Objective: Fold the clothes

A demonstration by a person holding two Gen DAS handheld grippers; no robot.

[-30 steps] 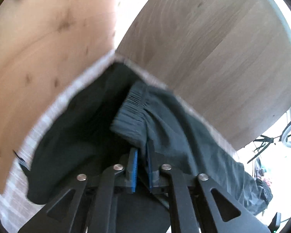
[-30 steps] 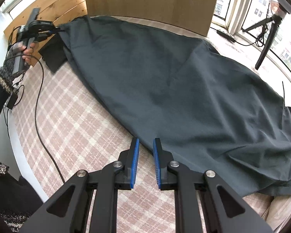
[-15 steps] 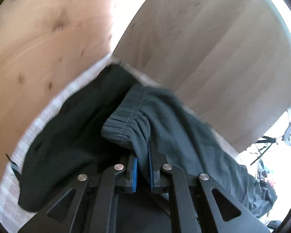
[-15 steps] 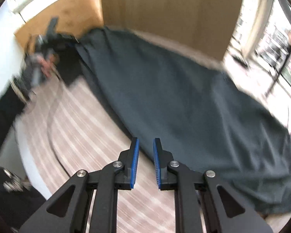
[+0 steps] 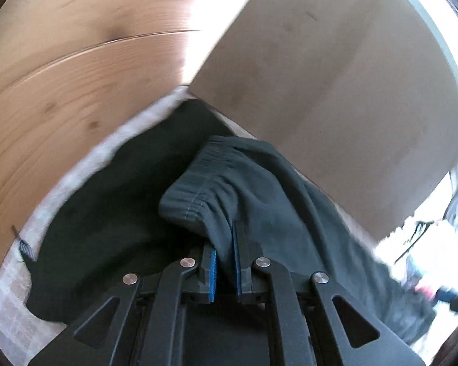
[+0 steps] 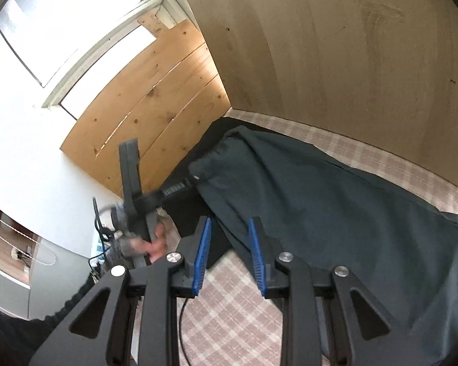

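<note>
Dark grey trousers (image 6: 336, 213) lie spread over a plaid-covered surface (image 6: 235, 314). My left gripper (image 5: 224, 244) is shut on the elastic waistband (image 5: 198, 192) of the trousers and holds it lifted; it also shows in the right wrist view (image 6: 195, 178) at the garment's far left corner. My right gripper (image 6: 230, 238) is open and empty, its blue pads either side of the near edge of the trousers, close above the cloth.
A pine plank wall (image 6: 155, 103) and a pale wood panel (image 6: 351, 55) stand behind the surface. A black cloth (image 5: 107, 213) lies under the waistband. A cable (image 6: 183, 320) runs along the plaid cover. A window (image 6: 61, 30) is at the upper left.
My right gripper has opened wider and swung left toward the waistband end. My left gripper has raised the waistband and kept its hold.
</note>
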